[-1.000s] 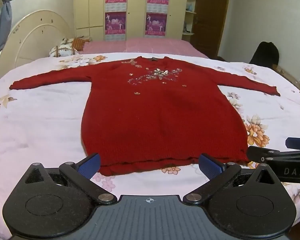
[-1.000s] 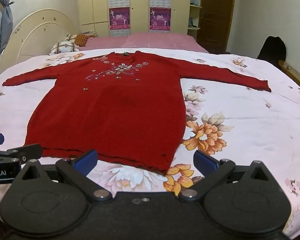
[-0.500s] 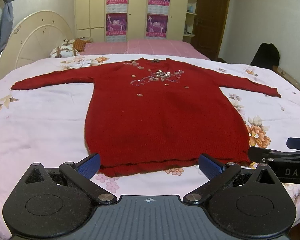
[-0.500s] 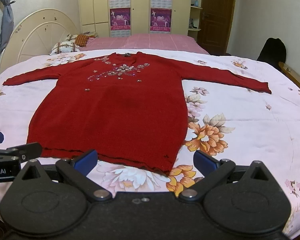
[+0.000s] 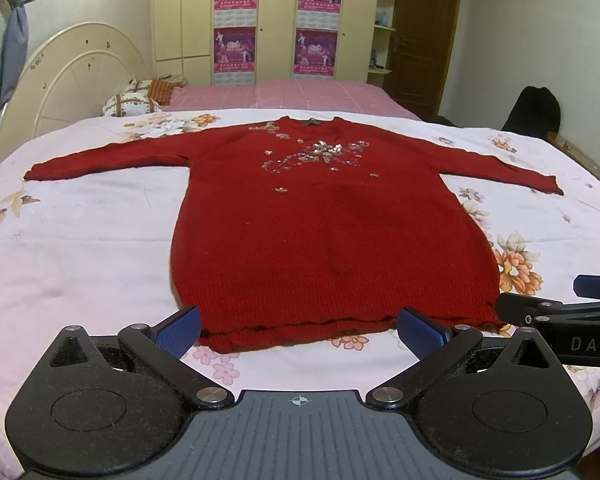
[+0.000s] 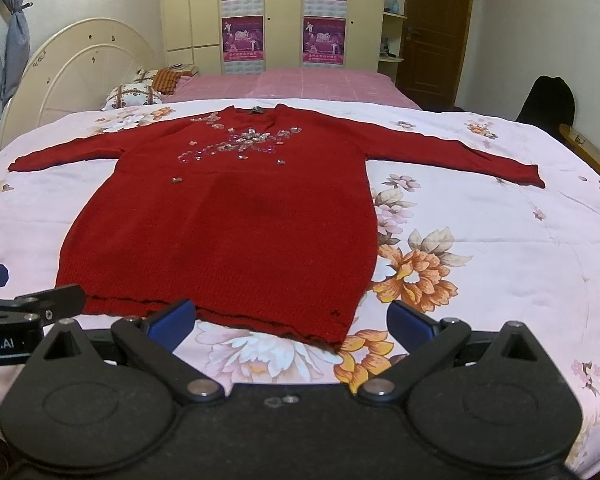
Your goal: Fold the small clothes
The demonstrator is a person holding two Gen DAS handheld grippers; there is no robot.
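Observation:
A red knit sweater [image 5: 332,232] with sequin decoration on the chest lies flat, face up, on the floral bedspread [image 5: 80,240], sleeves spread out to both sides, hem nearest me. It also shows in the right wrist view [image 6: 228,232]. My left gripper [image 5: 300,330] is open and empty, just in front of the hem's left part. My right gripper [image 6: 292,322] is open and empty, in front of the hem's right corner. Each gripper shows at the edge of the other's view.
A cream headboard [image 5: 72,92] stands at the far left with pillows [image 5: 132,102]. A pink bed [image 5: 292,94] and wardrobe with posters lie behind. A black chair [image 5: 534,110] stands at the far right. The bed's front edge is under the grippers.
Both grippers have edged slightly forward and up towards the hem; the sweater sits a little lower and larger in view. Jaws stay open.

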